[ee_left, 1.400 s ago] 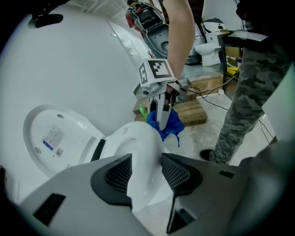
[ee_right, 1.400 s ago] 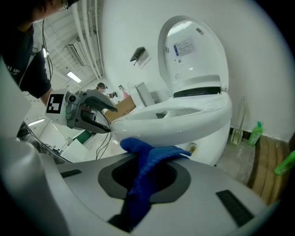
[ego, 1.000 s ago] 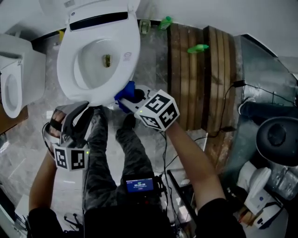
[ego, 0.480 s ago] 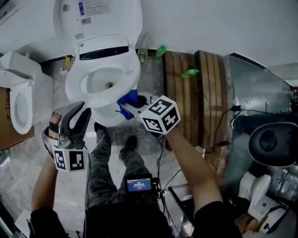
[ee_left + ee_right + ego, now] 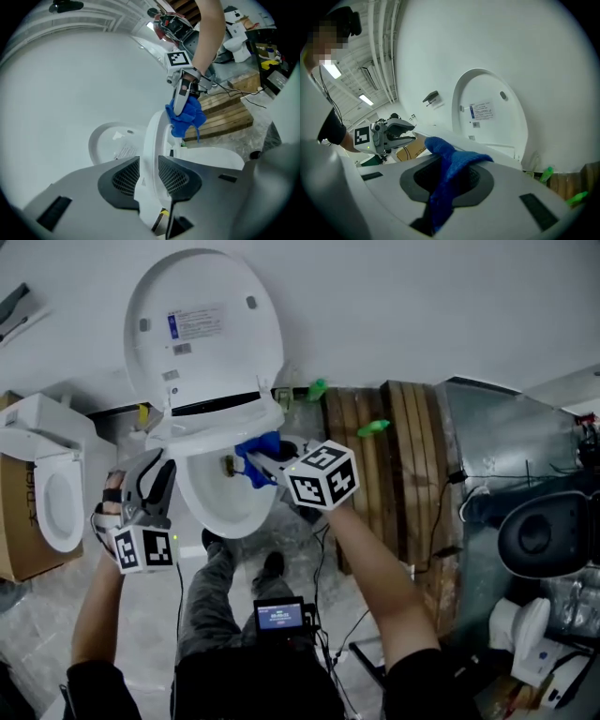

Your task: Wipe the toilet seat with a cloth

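While the toilet lid (image 5: 202, 334) stands upright against the white wall, the toilet seat (image 5: 151, 140) is tilted up off the bowl and sits between the two tools. The left hand-held gripper (image 5: 161, 470) has its jaws at a middling width, closed on the seat's rim. In the left gripper view the white rim fills the gap between the two ribbed pads.

The right hand-held gripper (image 5: 258, 465) comes in from the seat's other side, and its jaws are clamped on a blue cloth (image 5: 260, 448). The cloth bunches out past the fingertips and lies against the seat's edge near the hinge end, with a loose fold hanging down between the jaws in the right gripper view. The cloth and the left hand-held gripper are well apart, with the seat's opening between them.

On the underside of the lid is a rectangular sticker (image 5: 197, 322) with a blue block at one end and lines of fine print too small to read. Smaller grey labels sit just below it, and they cannot be read either. Each hand-held gripper carries a marker cube (image 5: 323, 474) with black-and-white square patterns and no letters. A small device (image 5: 278, 617) at the person's waist shows a blue-lit screen, but its figures cannot be made out.
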{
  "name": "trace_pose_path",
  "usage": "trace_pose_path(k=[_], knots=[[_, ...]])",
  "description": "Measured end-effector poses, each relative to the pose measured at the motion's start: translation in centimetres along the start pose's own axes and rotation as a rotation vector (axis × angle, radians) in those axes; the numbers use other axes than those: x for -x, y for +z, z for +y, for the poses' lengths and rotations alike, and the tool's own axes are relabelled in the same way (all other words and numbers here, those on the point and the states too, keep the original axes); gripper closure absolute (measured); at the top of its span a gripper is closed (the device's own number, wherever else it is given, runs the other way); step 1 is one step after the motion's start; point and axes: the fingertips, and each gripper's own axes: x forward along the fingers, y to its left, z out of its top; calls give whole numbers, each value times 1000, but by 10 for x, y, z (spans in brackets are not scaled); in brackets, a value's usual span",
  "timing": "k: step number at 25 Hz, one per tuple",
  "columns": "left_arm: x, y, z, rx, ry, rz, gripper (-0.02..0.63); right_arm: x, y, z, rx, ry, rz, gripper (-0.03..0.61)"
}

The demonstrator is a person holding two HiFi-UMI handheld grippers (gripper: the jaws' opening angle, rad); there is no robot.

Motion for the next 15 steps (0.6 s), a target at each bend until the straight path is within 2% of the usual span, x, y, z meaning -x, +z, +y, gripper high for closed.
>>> trace_pose_path(k=[5,9,15], knots=[[-29,-5,44,24,-8,12,491,-12,45,-15,-26,-56,-25,512],[-47,-3,76,79,-24,-8,506,-21,77,-29,-46,-113,-49,512],[-73,-5,117,151,-73,-28,505,-37,117,-48,-71,-249,-73,512]])
